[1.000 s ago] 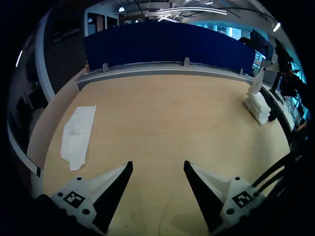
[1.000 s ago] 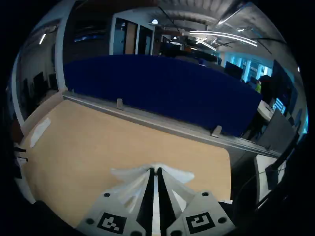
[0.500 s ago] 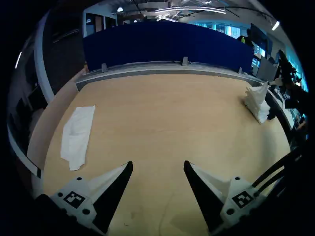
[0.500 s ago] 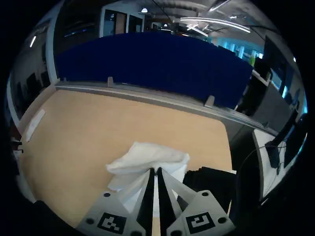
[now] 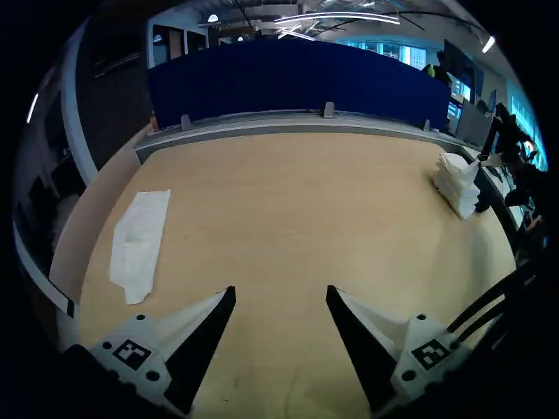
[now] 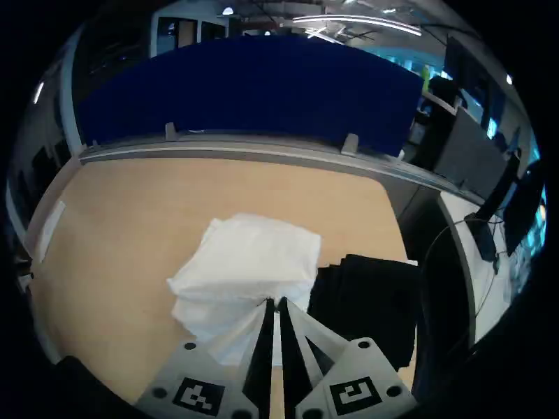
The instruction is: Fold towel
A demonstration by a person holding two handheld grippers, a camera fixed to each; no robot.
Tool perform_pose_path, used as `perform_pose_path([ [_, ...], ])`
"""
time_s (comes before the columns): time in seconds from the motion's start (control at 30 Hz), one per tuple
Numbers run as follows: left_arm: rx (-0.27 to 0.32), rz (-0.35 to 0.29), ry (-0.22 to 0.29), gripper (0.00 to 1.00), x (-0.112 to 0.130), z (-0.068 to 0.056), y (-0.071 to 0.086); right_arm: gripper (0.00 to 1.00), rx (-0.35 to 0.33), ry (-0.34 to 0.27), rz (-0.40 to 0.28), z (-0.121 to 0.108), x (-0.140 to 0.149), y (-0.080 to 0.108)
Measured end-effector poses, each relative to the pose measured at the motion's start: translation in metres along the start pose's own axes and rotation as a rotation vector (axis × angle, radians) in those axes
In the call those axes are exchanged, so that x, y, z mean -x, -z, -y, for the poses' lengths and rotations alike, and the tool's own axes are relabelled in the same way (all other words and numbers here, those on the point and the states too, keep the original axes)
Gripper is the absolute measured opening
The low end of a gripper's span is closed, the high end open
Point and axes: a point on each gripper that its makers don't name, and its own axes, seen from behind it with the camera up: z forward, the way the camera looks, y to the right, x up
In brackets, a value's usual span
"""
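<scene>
right claw [image 6: 274, 302] tight on towel [image 6: 246, 262]

Towel [image 5: 140, 244] white, plain; stack [image 6: 244, 272] white too. Table [image 5: 300, 202] tan w/ faint wood grain. Divider [image 5: 293, 77] navy. Pile [image 6: 370, 300] by stack blk. L gripper [image 5: 279, 290] & R gripper [image 6: 274, 302]: white fingers [image 5: 189, 328], blk inner faces, blk/white square markers [image 5: 132, 353].

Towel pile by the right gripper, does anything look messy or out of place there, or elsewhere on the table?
The top towel sits askew on the white stack, whose lower layers poke out at the left. Across the table, one loose towel lies rumpled and alone, far from the stack.
</scene>
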Motion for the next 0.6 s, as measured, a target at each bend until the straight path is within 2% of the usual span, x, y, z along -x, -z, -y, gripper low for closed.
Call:
perform_pose_path([
  [0.6,-0.005,0.001,-0.011,0.96,-0.003,-0.003,0.001,0.06,0.060,-0.131,0.082,-0.009,0.065,-0.014],
])
